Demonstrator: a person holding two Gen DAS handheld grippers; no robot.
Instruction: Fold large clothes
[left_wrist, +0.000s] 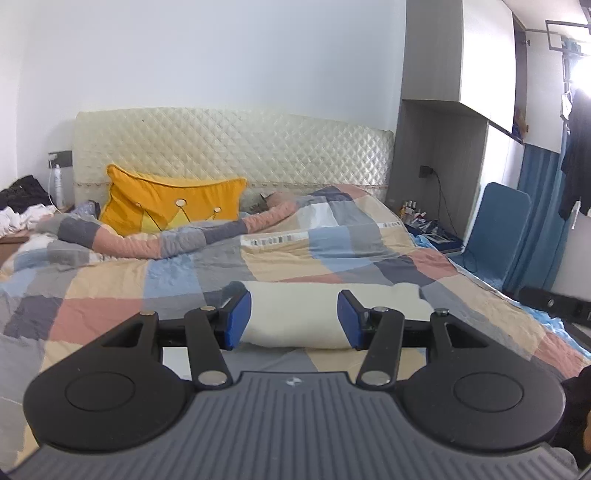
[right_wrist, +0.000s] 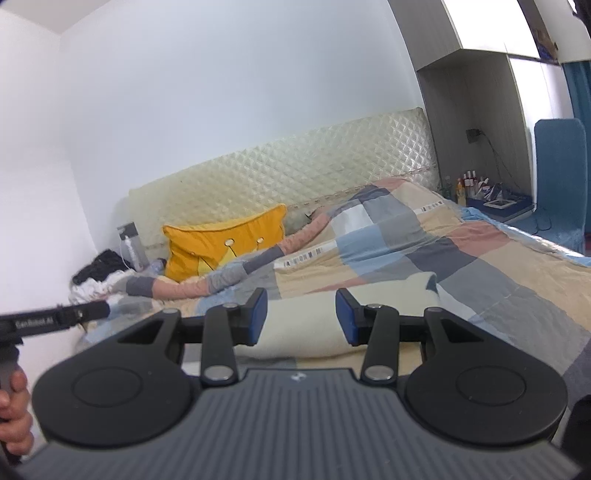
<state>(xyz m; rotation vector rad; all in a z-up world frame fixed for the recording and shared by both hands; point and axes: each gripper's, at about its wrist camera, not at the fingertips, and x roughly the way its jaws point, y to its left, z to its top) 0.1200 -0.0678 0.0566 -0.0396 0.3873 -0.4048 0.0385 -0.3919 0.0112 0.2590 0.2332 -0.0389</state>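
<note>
both hand-held grippers hover over the bed with jaws partly open and nothing in them: the left hand-held gripper (left_wrist: 293, 319) and the right hand-held gripper (right_wrist: 301, 317), blue pads apart. just beyond lies the cream, soft, fleecy garment folded into a thick roll (left_wrist: 314, 314) on the patchwork checked quilt (left_wrist: 110, 288). left alone, that springy bundle may slump open on the rumpled quilt. farther back, a mustard crown-stitched cushion (left_wrist: 166, 203) leans by the quilted cream headboard (left_wrist: 229, 147).
</note>
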